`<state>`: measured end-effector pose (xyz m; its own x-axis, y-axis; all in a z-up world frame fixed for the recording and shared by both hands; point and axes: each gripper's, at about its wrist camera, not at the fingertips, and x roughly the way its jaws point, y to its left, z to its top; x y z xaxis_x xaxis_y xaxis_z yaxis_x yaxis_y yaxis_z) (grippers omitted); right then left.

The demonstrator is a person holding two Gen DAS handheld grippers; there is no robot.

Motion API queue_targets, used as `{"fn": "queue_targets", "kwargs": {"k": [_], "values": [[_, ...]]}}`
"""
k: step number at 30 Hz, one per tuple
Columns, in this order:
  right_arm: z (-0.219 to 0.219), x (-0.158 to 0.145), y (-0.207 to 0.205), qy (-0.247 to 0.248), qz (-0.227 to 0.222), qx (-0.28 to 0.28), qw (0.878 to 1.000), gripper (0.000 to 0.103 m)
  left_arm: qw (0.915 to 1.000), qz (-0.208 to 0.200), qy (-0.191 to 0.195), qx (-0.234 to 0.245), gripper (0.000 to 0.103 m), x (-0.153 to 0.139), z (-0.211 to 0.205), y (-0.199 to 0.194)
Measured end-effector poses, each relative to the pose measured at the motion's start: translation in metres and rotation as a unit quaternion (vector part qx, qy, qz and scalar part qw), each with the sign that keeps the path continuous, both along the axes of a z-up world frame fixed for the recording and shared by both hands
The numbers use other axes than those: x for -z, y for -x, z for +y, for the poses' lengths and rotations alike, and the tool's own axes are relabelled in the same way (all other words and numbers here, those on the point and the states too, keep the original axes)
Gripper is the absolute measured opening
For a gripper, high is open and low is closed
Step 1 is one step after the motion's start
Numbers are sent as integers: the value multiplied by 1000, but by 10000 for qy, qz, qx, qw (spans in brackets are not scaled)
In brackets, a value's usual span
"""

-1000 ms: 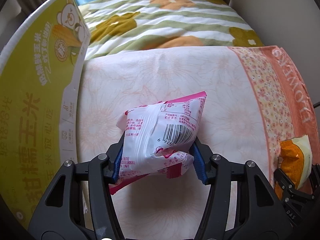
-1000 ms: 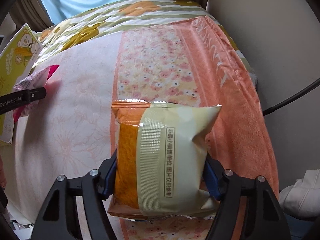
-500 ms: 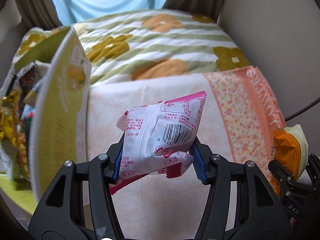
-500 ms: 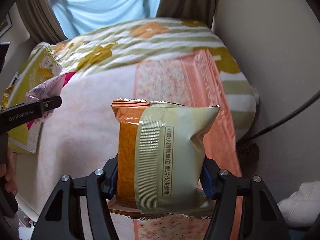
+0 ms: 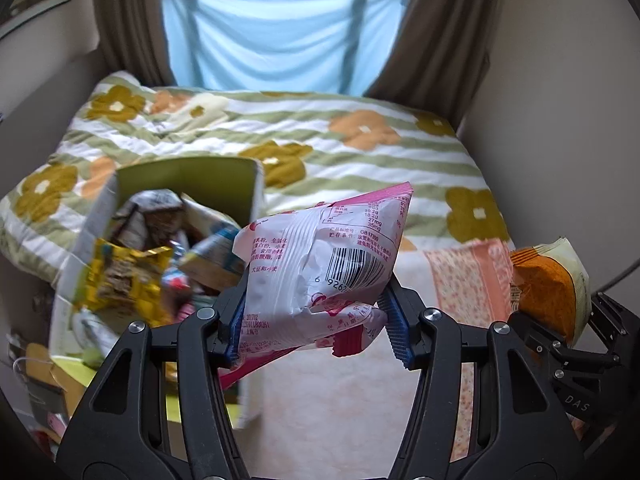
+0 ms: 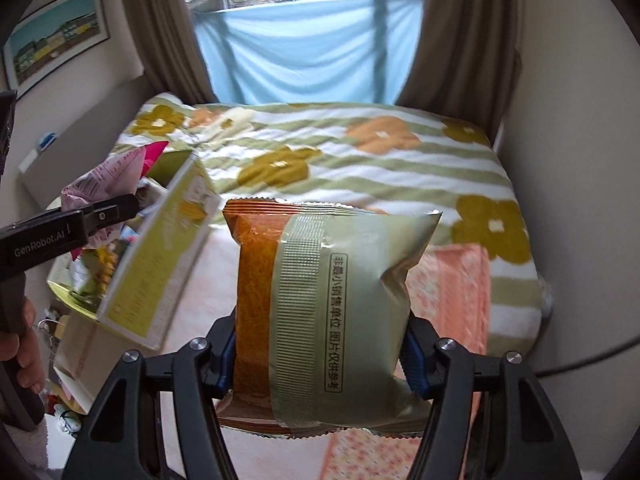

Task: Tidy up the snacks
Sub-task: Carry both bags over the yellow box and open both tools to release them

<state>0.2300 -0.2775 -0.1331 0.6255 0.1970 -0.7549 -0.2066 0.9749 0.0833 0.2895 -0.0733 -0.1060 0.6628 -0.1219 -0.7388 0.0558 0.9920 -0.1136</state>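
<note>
Snacks in air above bed (image 5: 280, 128): left claw (image 5: 316, 320) clamped on pink packet (image 5: 320, 264), right claw (image 6: 320, 356) clamped on orange packet (image 6: 328, 312). Box (image 5: 184, 184) at bed's left edge already crowded. Risk: thin, slippery film slips from pads; packet dropped onto full pile may slide over box wall.

The open-topped yellow-green cardboard box (image 5: 188, 178) stands at the bed's left edge, its mouth crowded with foil snack packets (image 5: 124, 280). Its tall printed side wall (image 6: 160, 264) rises between the box and the pale pink floral sheet (image 5: 332, 396), whose surface lies bare. The striped flowered quilt (image 5: 320, 136) beyond is unobstructed.
</note>
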Motion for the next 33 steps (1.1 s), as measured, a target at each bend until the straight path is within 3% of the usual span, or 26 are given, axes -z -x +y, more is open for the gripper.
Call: {"fn": "queue_targets", "kwargs": {"k": [6,15,20,27,30,32,33], "values": [[72,-18,-19,-212,-147,-443,9987,60,9996,-182,50,-221,52,-19,78,-10],[176,-17,-57,-316,-38,-505,9982,60,9998,159,-36,-91,52,-7,185,-58],[210,-6,-69,-346,83,-229,9991,60,9985,458,-132,266,52,16,210,-94],[223,12,-79,-287,391,119,9988,60,9933,687,-293,881,53,33,202,-123],[223,15,-82,-238,435,139,9987,60,9918,659,-453,998,64,36,196,-126],[224,20,-82,-179,478,151,9986,60,9913,595,-725,923,102,35,196,-126],[224,23,-82,-186,523,163,9983,60,9914,501,-791,910,103,33,197,-125]]}}
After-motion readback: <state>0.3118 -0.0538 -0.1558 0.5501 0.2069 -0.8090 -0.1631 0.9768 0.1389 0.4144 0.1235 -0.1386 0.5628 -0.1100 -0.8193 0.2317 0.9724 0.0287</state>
